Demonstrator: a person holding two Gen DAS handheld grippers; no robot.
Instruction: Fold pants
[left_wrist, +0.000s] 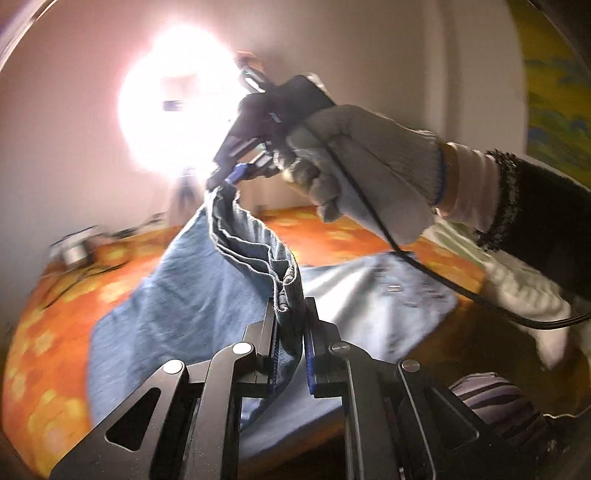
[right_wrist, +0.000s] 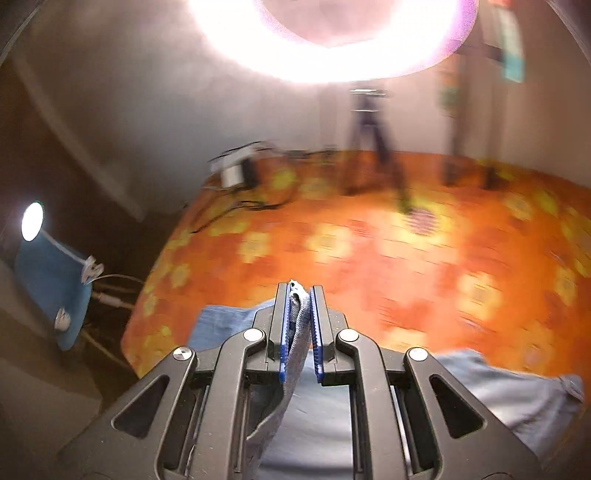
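A pair of light blue denim pants (left_wrist: 177, 306) lies partly on an orange flowered bedspread (left_wrist: 59, 332) and partly hangs in the air. My left gripper (left_wrist: 290, 306) is shut on a bunched hem edge of the pants. From there the edge runs up and to the left to my right gripper (left_wrist: 221, 181), which a gloved hand (left_wrist: 369, 166) holds above the bed. In the right wrist view my right gripper (right_wrist: 300, 291) is shut on a fold of denim, and the rest of the pants (right_wrist: 498, 387) drapes below it.
A bright ring light (left_wrist: 177, 99) glares from the far wall, with a tripod (right_wrist: 373, 125) standing behind the bed. Cables and a small box (right_wrist: 236, 170) lie at the bed's far left corner. White and striped cloth (left_wrist: 491, 398) sits at the right. A blue pad (right_wrist: 51, 288) lies beside the bed.
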